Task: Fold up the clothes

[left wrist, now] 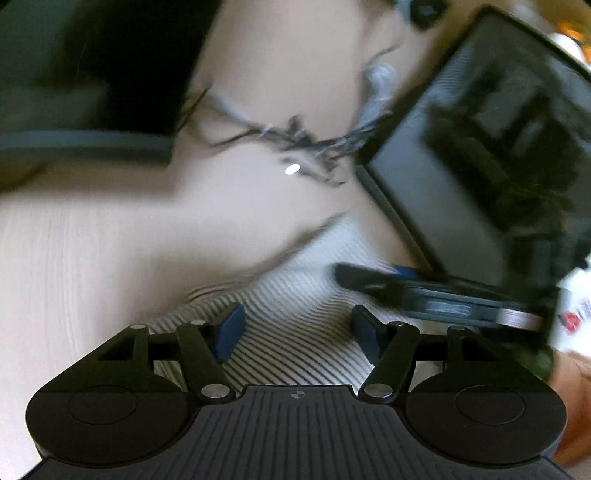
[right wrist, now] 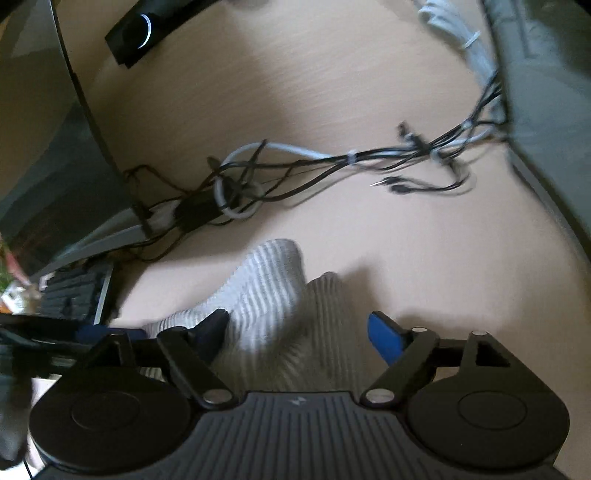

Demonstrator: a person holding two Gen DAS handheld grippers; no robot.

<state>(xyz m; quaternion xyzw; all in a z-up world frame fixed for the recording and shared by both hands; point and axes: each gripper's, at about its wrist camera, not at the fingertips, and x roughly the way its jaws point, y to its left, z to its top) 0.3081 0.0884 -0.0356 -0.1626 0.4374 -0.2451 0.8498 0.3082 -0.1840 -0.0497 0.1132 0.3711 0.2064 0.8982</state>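
The desk (right wrist: 332, 92), the broadest surface, was pale wood-grain laminate, smooth and matte. On it lay the striped garment (right wrist: 273, 295), a soft ribbed knit in white with fine dark lines, bunched rather than flat. In the right wrist view its long axis ran from the near gripper up and away toward the cables, ending in a rounded, folded tip. In the left wrist view, which was blurred, the cloth seemed to fan out beneath the fingers toward the upper right.

Both grippers pointed forward and down at the desk over the cloth. The left gripper (left wrist: 295, 332) hung above the stripes with its jaws parted and nothing pinched between the blue pads (left wrist: 231, 332). The right gripper (right wrist: 301, 332) had its jaws spread wide, released; the fabric lay between them, brushing the left finger at most, not gripped.

A dark laptop (left wrist: 480, 166) stood tilted open to the right of the left gripper. A tangle of thin black and grey cables (right wrist: 295, 166) crossed the desk beyond the garment. A small black speaker (right wrist: 136, 33) with a glowing ring sat at the far edge.
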